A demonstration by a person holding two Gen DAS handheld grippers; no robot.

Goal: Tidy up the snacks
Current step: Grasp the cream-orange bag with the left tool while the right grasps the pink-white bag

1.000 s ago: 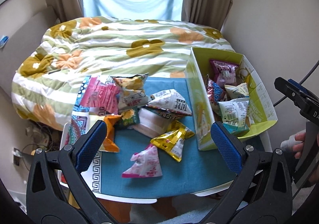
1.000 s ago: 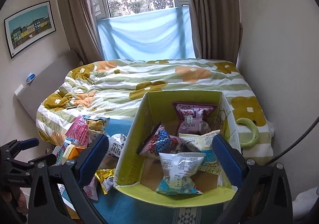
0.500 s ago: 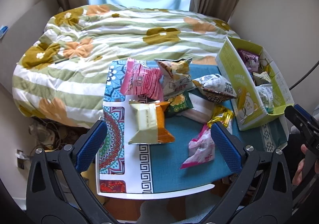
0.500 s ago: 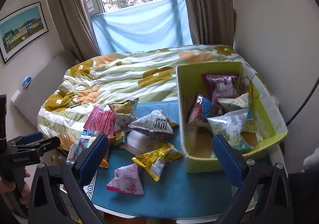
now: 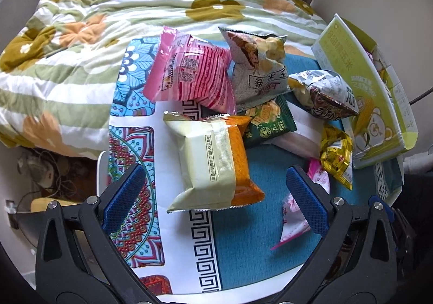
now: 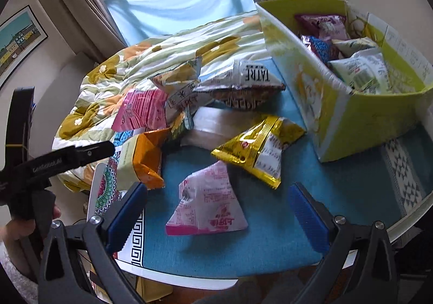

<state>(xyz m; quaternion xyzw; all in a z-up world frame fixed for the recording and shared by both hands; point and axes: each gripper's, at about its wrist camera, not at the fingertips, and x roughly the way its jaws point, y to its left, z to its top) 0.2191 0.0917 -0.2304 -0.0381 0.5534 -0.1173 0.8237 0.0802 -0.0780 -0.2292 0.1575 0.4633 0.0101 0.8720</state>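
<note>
Both grippers hang wide open and empty: the left gripper (image 5: pixel 213 195) and the right gripper (image 6: pixel 216 206).

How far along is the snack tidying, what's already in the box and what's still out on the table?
Done: several packets already sit in the green box. In hand: nothing; the left gripper is open around the cream-and-orange packet, and the right gripper is open over the pink-and-white packet. Left: those two, plus the gold packet, the pink striped packet and others.
</note>
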